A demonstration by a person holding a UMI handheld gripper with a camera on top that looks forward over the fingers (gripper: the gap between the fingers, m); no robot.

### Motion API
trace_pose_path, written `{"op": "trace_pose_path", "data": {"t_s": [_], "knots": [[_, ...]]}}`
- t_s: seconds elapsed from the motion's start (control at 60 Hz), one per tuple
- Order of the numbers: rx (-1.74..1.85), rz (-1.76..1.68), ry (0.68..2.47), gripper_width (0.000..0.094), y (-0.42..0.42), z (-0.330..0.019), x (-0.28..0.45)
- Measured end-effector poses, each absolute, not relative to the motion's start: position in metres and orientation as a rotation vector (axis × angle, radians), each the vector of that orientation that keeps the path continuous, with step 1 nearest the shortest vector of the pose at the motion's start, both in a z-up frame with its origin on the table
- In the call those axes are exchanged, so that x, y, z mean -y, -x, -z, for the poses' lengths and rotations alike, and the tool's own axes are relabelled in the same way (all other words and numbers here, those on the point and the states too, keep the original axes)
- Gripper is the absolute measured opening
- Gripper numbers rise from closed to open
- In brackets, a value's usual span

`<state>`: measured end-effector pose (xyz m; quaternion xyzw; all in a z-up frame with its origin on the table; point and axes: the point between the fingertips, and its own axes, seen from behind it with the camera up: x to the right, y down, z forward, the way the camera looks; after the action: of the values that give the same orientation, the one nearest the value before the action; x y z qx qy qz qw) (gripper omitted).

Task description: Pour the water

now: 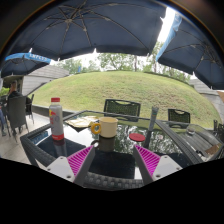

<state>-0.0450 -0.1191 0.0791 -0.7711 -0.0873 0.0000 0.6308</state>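
Single cam on claw [112, 160], looking fwd low across table [60, 150].

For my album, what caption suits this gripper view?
Open gripper facing a yellow mug and red-capped bottle on a glass patio table under umbrellas.

A dark glass-topped table [45, 148] stretches ahead of the gripper's fingers. Standing on it beyond them, a white bottle [57, 120] with a red cap and label sits off to the left, and a yellow mug [106, 128] stands straight ahead, near the middle.
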Motion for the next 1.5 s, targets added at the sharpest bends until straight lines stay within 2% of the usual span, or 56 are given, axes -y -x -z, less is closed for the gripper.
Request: {"op": "trace_pose_path", "data": {"t_s": [0.217, 0.55, 0.783, 0.85, 0.9, 1.117, 1.283, 1.4, 1.5], "knots": [[0.259, -0.092, 1.717, 0.0827, 0.085, -0.093, 0.110], [0.415, -0.289, 1.649, 0.0824, 0.266, -0.110, 0.052], [0.353, -0.235, 1.681, 0.0813, 0.321, -0.097, -0.010], [0.333, -0.211, 1.677, 0.0736, 0.325, -0.097, -0.027], [0.317, -0.180, 1.697, 0.0550, 0.322, -0.091, -0.033], [0.307, -0.217, 1.695, 0.0527, 0.322, -0.094, -0.036], [0.298, -0.240, 1.699, 0.0399, 0.319, -0.094, -0.042], [0.209, -0.317, 1.714, 0.0393, 0.308, -0.097, -0.054], [0.008, -0.534, 1.663, 0.0395, 0.291, -0.131, -0.064]]}}
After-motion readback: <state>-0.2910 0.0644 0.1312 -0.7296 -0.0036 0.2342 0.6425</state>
